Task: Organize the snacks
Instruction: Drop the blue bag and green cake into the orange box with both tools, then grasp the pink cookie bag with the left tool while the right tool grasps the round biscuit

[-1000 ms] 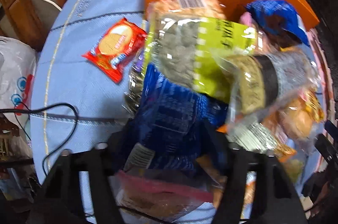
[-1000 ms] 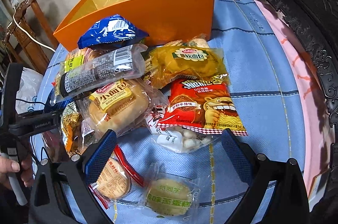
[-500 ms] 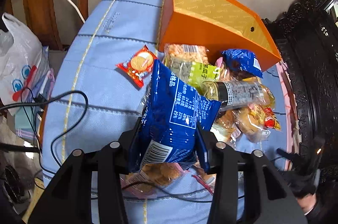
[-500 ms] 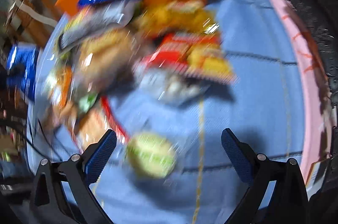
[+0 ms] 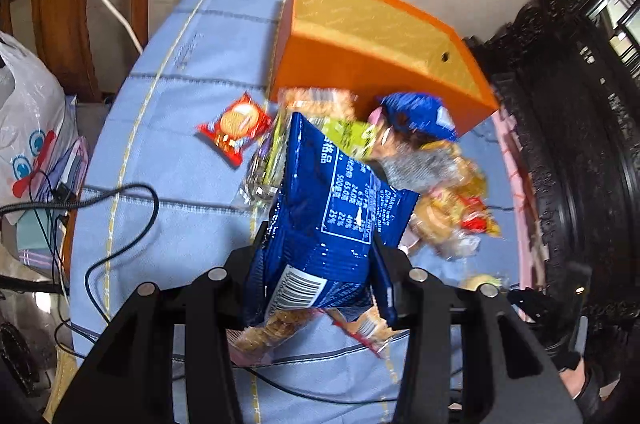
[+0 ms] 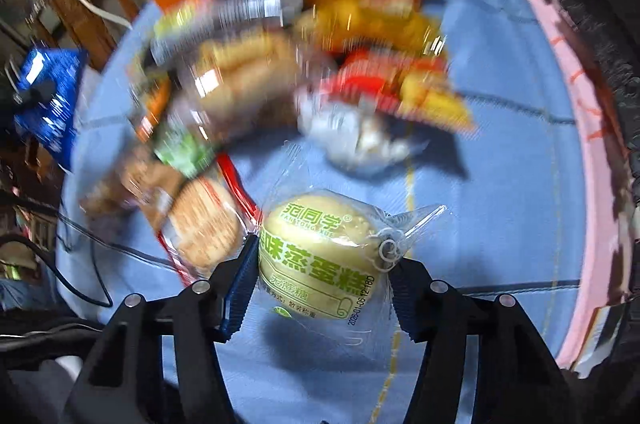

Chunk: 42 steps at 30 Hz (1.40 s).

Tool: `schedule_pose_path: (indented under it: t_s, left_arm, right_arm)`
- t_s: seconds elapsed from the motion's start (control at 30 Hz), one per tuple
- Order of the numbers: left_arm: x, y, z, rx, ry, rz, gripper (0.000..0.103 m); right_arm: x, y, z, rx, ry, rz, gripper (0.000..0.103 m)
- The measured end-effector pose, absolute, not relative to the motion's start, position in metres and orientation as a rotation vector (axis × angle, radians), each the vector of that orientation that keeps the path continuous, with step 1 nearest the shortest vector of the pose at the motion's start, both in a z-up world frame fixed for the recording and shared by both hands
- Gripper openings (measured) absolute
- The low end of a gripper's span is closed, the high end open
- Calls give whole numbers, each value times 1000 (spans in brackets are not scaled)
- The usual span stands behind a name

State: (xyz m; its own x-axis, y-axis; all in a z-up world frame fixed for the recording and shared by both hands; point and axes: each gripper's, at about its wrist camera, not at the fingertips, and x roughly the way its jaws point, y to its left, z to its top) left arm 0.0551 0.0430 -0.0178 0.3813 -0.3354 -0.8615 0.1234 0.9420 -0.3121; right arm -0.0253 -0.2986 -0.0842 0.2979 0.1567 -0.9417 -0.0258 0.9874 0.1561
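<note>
1. Left wrist view: the left claw (image 5: pixel 316 272) is clamped on a crinkled blue foil snack bag (image 5: pixel 332 212), held above the blue-clothed tabletop (image 5: pixel 168 143) — it is best carried level to the open orange cardboard box (image 5: pixel 380 63).
2. Right wrist view: the right claw (image 6: pixel 320 276) is closing around a round yellow steamed cake in clear wrap (image 6: pixel 320 248) near the tabletop's front edge — a gentle squeeze is advised.

Both wrist views look steeply down, close, sharing the orange box (image 5: pixel 372 63), the right seemingly blurred.
</note>
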Motion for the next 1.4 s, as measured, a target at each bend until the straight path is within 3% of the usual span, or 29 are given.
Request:
schedule_pose_path:
  t_s: [0.23,0.4,0.73,0.77,0.8,0.83,0.87,1.07,1.4]
  left_arm:
    - [91,33,28,-243,1041,-342,44]
    - [166,4,48,-251,998,-321,44]
    - [278,-64,2,-174,1127,-279,47]
    - [283,-64,-7,-182,1143,-268,51]
    - [284,-63,-10,-189,1150,-255,65]
    - [283,-61,-10,-196,1152,-229,86]
    - [281,-56,-10,-203,1135,-215,92]
    - [227,-16,2,-192,1104,-187,93]
    - [84,43,-48,1,1214,-162,93]
  right_arm:
    - [33,-314,2,175,1016,156,60]
    - [112,-327,34,200,913,166,60]
    - [238,-324,-17,178,1031,103,62]
    - [238,-320,-25,170,1049,95,69]
    - [240,-316,-27,161,1064,80,74]
    - [237,-316,-27,151,1058,59,82]
    - [233,-317,-24,147,1037,51,86]
    - [170,-327,-11,181,982,95,92]
    - [15,-286,-30,168,1038,283,97]
